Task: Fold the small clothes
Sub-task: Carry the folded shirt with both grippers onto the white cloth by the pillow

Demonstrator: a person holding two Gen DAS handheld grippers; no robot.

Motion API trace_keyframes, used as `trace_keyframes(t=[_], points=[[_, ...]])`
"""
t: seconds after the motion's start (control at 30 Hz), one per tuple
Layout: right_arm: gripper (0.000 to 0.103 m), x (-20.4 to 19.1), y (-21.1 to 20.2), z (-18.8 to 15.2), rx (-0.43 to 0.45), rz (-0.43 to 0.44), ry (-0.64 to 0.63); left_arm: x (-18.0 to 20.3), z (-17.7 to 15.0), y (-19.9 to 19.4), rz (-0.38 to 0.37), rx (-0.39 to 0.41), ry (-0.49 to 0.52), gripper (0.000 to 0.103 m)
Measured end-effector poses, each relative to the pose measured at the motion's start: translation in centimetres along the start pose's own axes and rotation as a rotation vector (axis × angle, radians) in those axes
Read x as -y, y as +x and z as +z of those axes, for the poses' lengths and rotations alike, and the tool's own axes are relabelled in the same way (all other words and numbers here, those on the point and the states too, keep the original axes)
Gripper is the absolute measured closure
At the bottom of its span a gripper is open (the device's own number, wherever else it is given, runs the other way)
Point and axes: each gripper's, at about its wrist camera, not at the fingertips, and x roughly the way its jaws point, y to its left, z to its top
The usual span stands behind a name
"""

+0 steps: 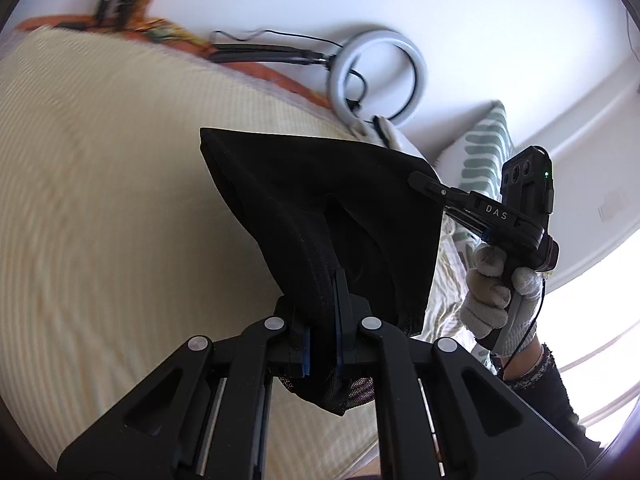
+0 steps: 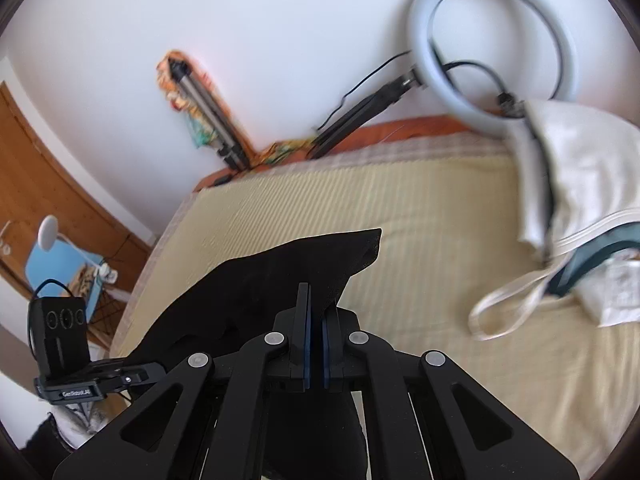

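Note:
A small black garment (image 1: 320, 208) hangs in the air above the bed, stretched between both grippers. My left gripper (image 1: 322, 320) is shut on its near edge, with cloth running between the pads. My right gripper (image 2: 316, 320) is shut on the opposite edge of the same black garment (image 2: 280, 276). In the left wrist view the right gripper (image 1: 424, 180) pinches the garment's far right corner, held by a gloved hand (image 1: 496, 296). In the right wrist view the left gripper (image 2: 132, 372) shows at the lower left, at the garment's other end.
A bed with a pale yellow striped cover (image 1: 100, 200) lies below. A pile of white and dark clothes (image 2: 580, 192) sits at its right side. A ring light on a stand (image 2: 492, 40) leans by the wall. A wooden door (image 2: 48, 168) is at left.

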Motion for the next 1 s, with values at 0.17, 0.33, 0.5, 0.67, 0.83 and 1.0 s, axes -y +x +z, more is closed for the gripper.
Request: trace_keyframes(t=[0.17,0.33,0.5,0.67,0.83,1.0], points=[[0.1,3.1,-3.0,1.4,0.04,-0.039,0.011,3.9,1.7,3.5,-0.031,-0.021,0.05,0.097],[0.1,7.3,-6.0,3.3,0.078,-0.093,0.025,8.3,3.6,7.0,-0.057,-0.027,0.11,0.097],[0.1,11.6,-8.4,6.0,0.126,-0.134,0.042,12.4,6.0,11.0,-0.074,-0.021,0.164,0.097],[0.1,15.6,-10.0,8.8,0.168,-0.186,0.026,16.2,8.7,15.2,-0.095,-0.009,0.216,0.097],[0.101,19.6,-11.6,11.4,0.212,-0.23,0.026,19.2,10.9,20.0,-0.103,0.002,0.267,0.097],[0.101,23.2,-11.4,13.7,0.224,-0.263,0.01,21.0,12.5,25.2,-0.094,-0.003,0.302,0.097]])
